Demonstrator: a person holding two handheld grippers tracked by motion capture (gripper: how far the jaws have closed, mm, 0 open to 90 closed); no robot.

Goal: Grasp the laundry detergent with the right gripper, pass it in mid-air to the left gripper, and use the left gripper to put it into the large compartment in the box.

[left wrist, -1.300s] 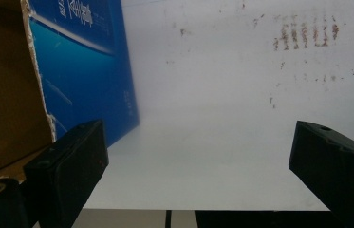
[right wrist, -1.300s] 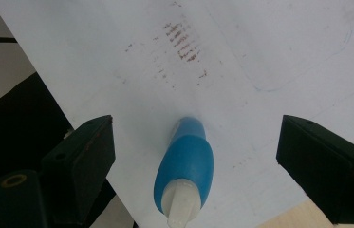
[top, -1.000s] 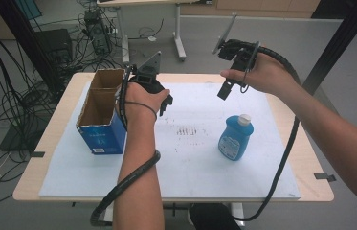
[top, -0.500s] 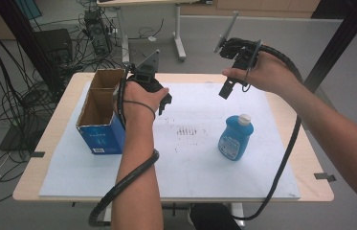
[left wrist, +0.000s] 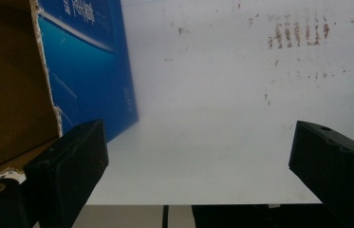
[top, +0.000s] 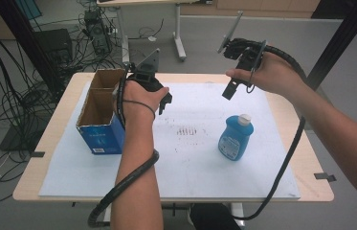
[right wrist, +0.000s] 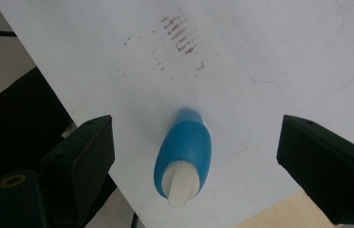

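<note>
So there's a cardboard box [top: 100, 115] on the left side of the surface [top: 56, 143], blue on the outside, plain brown inside, top open. It looks split into two compartments, and as far as the high view shows, both have nothing in them. In the left tool view you get a close look at its blue side [left wrist: 87, 66] with a torn cardboard edge.

The bottle [top: 235, 137] is the thing here. It's blue plastic, kind of a rounded teardrop shape with a label on the front, and it has a white cap. It stands upright on the white sheet [top: 190, 167] that covers most of the surface, right of the middle, just to the right of a patch of brownish smudge marks [top: 189, 130]. Nothing is touching it.

The right tool [top: 231, 88] hangs in the air above and beyond the bottle, pointing down toward it. In the right tool view the bottle [right wrist: 182, 154] sits between the two jaws, cap end nearest the camera, but well below them; the jaws are spread wide and hold nothing.

The left tool [top: 165, 101] hovers beside the box, on the box's right, well apart from the bottle. Its jaws are also spread wide with only white sheet [left wrist: 203, 142] between them.
</note>
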